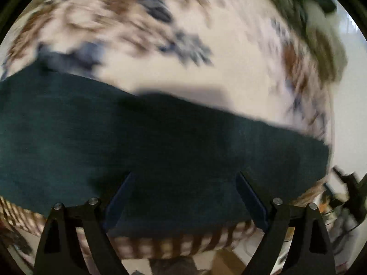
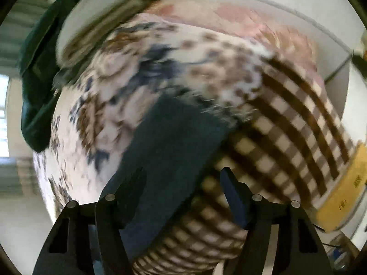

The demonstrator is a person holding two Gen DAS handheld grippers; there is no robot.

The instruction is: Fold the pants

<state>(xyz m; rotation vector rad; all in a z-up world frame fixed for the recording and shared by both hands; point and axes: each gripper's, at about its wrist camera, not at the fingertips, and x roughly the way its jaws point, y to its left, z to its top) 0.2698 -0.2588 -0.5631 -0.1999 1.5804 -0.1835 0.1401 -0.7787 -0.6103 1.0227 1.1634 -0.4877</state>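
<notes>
Dark teal pants [image 1: 160,142] lie flat in a long band across a bed with a floral cover [image 1: 229,68]. My left gripper [image 1: 184,176] is open, its blue fingers [image 1: 250,197] spread above the near edge of the pants and holding nothing. In the right wrist view the pants [image 2: 174,142] run as a strip toward the camera. My right gripper [image 2: 183,171] is open over the strip's near end, close to the bed's edge. Both views are blurred by motion.
A brown and white checked sheet [image 2: 293,119] hangs over the bed's side. A pile of dark green and olive clothes [image 2: 45,68] lies at the far end of the bed, and also shows in the left wrist view [image 1: 321,34]. A yellow box [image 2: 344,183] stands at the right.
</notes>
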